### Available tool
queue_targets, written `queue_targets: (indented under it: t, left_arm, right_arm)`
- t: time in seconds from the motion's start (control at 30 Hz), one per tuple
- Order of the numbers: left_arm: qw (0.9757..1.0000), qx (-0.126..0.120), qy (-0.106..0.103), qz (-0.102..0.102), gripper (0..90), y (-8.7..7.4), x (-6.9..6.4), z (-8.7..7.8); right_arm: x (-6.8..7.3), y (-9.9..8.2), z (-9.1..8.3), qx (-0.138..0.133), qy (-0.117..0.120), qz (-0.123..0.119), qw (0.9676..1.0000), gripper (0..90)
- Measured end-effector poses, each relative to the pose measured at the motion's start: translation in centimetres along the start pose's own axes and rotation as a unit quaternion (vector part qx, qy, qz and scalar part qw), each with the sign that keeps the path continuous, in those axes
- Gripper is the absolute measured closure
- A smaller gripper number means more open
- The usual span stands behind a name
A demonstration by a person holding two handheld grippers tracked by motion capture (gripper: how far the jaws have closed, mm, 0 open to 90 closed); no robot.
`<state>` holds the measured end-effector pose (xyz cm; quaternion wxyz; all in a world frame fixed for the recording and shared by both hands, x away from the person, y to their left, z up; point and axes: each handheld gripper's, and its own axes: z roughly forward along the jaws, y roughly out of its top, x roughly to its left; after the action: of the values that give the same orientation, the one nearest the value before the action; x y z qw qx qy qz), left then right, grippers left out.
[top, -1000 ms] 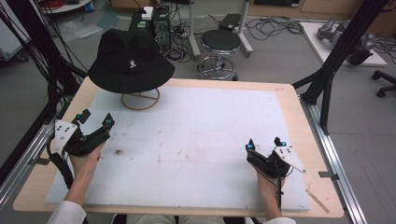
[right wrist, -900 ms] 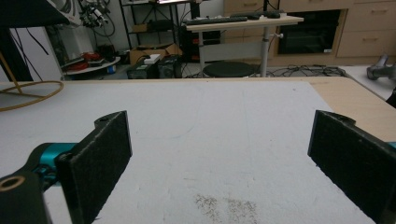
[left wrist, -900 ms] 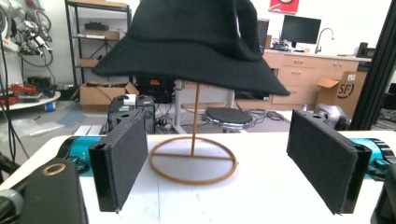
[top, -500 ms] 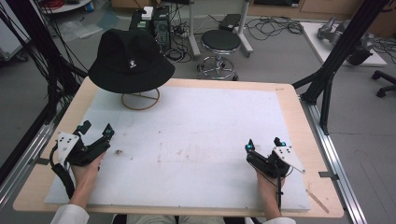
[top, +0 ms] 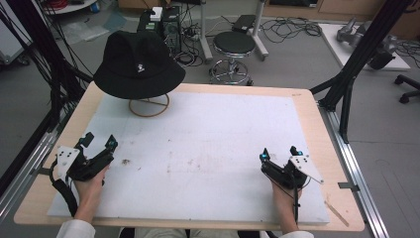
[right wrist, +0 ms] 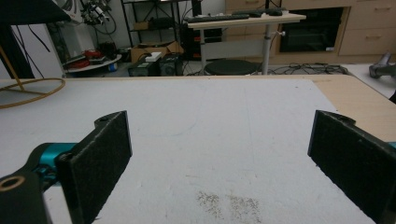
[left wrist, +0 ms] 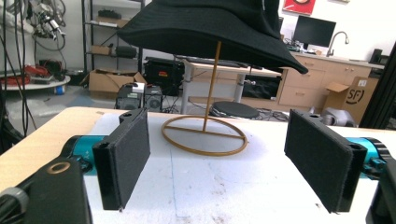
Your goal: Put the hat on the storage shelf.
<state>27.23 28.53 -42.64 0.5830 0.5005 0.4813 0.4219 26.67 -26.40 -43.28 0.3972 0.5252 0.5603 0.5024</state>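
Note:
A black bucket hat sits on a thin gold wire stand at the table's far left; its brim hangs over the stand's ring base in the left gripper view. My left gripper rests at the near left of the white mat, open and empty, pointing toward the stand. My right gripper lies at the near right, open with nothing between its jaws. In the right gripper view part of the stand's ring shows at the far left.
A white mat covers most of the wooden table. Black frame legs stand at both sides. A round stool, computer boxes and cables are on the floor beyond the far edge.
My left gripper has drawn back toward the near edge of the table. The right gripper has hardly moved.

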Motion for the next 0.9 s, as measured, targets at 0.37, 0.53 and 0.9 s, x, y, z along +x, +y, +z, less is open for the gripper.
queue_targets:
  t: [0.37,0.53,0.9]
  left_arm:
    - [1.0000,-0.002,0.001,0.005,22.7,-0.11,0.18,-0.41]
    - [1.0000,-0.003,0.002,0.003,22.8,-0.04,0.24,-0.60]
    - [1.0000,0.002,0.002,0.002,22.9,-0.24,0.35,-0.65]
  right_arm:
    - [-0.10,-0.05,0.06,0.005,0.004,0.007,1.0000,5.2]
    - [-0.09,-0.05,0.06,0.005,0.004,0.006,1.0000,5.2]
    - [-0.12,-0.08,0.08,0.008,0.004,0.006,0.9999,5.3]
